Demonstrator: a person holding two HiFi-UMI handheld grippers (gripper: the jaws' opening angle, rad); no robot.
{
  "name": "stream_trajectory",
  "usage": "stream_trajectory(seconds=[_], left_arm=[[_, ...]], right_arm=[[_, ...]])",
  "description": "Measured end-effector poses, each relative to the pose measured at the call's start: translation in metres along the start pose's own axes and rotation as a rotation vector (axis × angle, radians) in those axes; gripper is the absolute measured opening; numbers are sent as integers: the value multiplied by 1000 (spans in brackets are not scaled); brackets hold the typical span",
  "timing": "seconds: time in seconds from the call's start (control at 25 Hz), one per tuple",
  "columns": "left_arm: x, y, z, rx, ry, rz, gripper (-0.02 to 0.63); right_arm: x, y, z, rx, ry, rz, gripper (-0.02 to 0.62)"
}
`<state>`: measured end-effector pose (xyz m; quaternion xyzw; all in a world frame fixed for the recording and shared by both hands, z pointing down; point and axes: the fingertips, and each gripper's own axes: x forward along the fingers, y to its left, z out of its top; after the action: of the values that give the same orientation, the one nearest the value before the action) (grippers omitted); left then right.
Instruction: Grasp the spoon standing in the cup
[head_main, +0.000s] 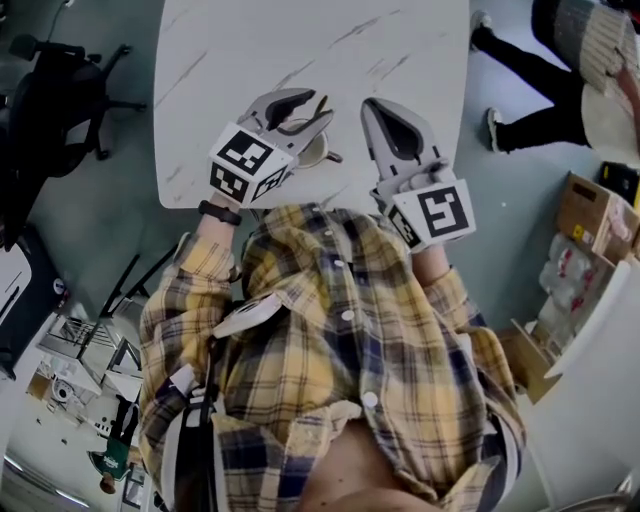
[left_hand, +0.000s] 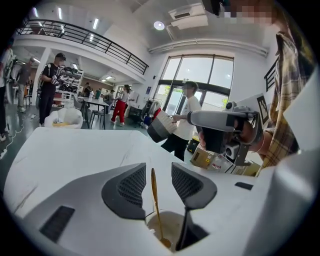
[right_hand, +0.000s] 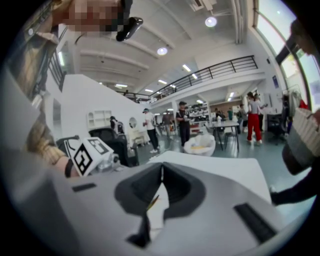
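Light, stiff and probably slick, the thin golden metal spoon (left_hand: 154, 192) stands in the pale round cup (left_hand: 172, 226) at the white marbled table's (head_main: 300, 40) near edge, its mid-handle, the best pinch point, untouched between the left gripper's (left_hand: 159, 171) parted jaws.

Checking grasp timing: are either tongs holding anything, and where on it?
Nothing held. Left tongs open, spoon handle between them above the cup, pads clear of it. Right tongs shut, empty.
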<state>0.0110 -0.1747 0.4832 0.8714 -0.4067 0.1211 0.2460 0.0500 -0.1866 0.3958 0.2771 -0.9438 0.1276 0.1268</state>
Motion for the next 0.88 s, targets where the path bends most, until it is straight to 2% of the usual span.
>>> stream_trajectory(seconds=[0.88], left_arm=[[24, 5, -46, 21, 194, -117, 161]], right_arm=[[-3, -4, -18, 43, 31, -9, 31]])
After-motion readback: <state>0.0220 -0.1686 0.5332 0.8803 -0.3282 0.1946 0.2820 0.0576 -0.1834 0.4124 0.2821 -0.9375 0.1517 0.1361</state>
